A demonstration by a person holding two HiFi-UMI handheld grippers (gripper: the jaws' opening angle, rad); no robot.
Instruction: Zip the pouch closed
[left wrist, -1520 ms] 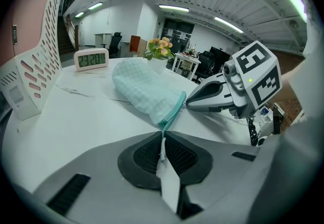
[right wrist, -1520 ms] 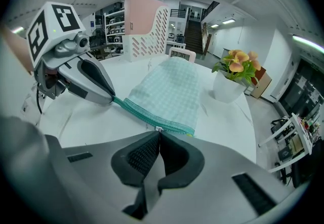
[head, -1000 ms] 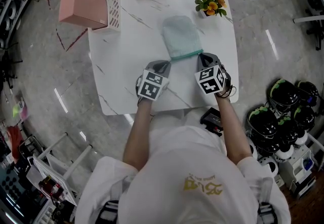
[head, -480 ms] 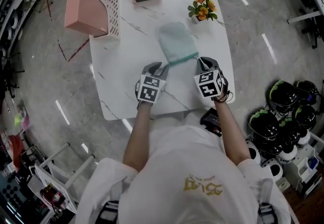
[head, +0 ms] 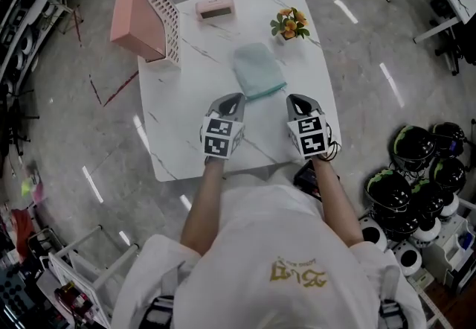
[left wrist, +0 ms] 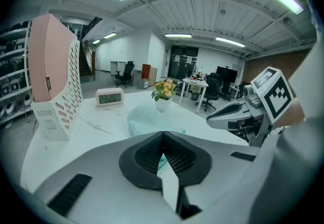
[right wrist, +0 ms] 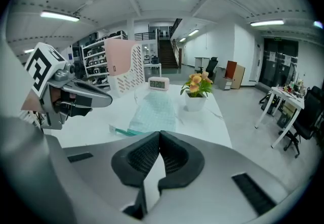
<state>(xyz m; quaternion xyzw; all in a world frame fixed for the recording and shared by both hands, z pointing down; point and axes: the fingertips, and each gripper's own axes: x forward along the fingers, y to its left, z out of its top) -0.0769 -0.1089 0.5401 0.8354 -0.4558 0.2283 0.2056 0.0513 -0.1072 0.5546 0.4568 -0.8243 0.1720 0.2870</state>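
Pouch (head: pixel 258 71) lies flat mid-tabletop (head: pixel 186 123), its teal zipper edge (head: pixel 262 91) looking drawn shut as far as I can judge, with the left tool (head: pixel 232 99) and right tool (head: pixel 295 100) just short of it, both clenched on nothing.

Partly hidden pouch (left wrist: pixel 146 119)
Mid-frame in the left gripper view, the left gripper (left wrist: pixel 163 134) covers the pouch's near edge; in the head view its zip is too small to judge.
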